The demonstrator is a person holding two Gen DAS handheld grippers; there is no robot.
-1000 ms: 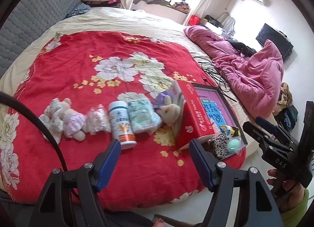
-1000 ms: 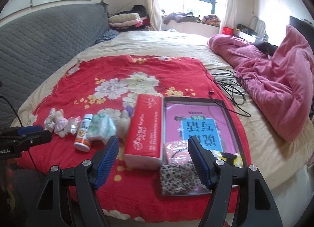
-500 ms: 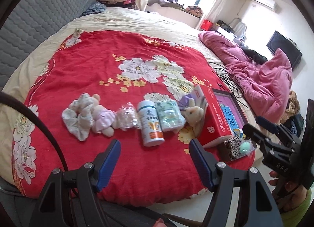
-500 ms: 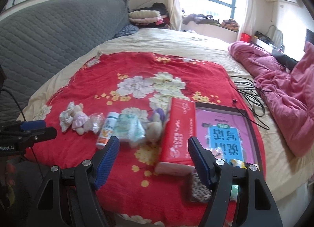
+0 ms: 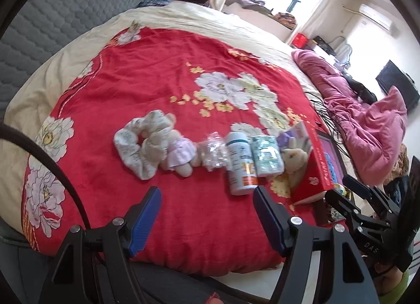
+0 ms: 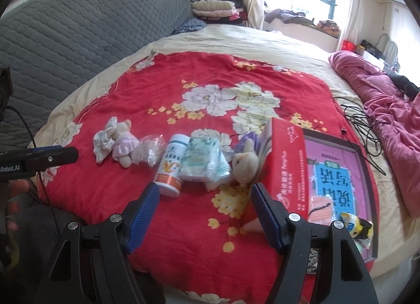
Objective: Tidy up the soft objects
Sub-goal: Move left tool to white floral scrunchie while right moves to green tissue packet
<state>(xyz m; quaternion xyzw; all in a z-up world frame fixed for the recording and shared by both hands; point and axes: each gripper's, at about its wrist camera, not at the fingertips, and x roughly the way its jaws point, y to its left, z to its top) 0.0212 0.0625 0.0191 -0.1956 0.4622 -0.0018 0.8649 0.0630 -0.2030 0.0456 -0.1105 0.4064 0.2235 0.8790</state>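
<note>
Jaws wide apart and empty on both left gripper (image 5: 206, 213) and right gripper (image 6: 203, 209), near edge of red blanket (image 6: 157, 94), one row: scrunchie (image 5: 131, 143), two plush toys (image 5: 176, 151) (image 6: 245, 162), one bottle (image 6: 170, 166), one tissue pack (image 6: 203, 162), red box (image 6: 286, 162) at right.

On the bed: two plush toys (image 6: 122, 143) (image 6: 245, 162), one scrunchie (image 6: 103, 141), one crinkled bag (image 6: 149, 150), one bottle (image 6: 172, 164), one tissue pack (image 6: 203, 163), one red box (image 6: 284, 164), one tray (image 6: 363, 162).
</note>
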